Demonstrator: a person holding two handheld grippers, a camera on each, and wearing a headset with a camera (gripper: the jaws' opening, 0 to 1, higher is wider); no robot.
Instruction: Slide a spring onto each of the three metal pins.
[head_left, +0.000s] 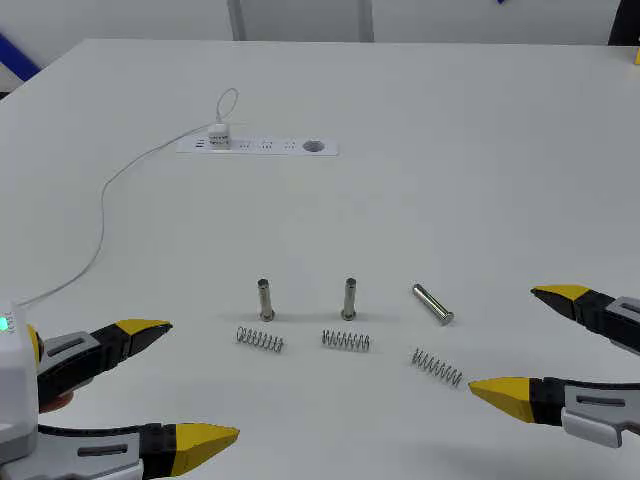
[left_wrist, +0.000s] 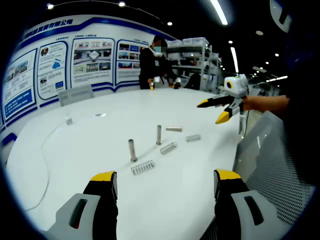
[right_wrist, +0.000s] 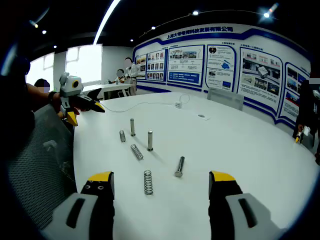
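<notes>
Head view: coiled wire springs (head_left: 346, 341) lie beside smooth metal pins (head_left: 349, 298), two upright, one flat; left gripper (head_left: 200, 380), right gripper (head_left: 503, 340) both gape.

In my head view, a white power strip (head_left: 258, 146) lies in the upper left part of the white table (head_left: 480, 150). A white plug (head_left: 219, 136) sits in its left end, and the thin cable (head_left: 102, 205) runs down toward the left edge. In my left gripper view, wall posters (left_wrist: 90, 60) cover the upper left, and a person in dark clothes (left_wrist: 152, 65) stands at top centre.
</notes>
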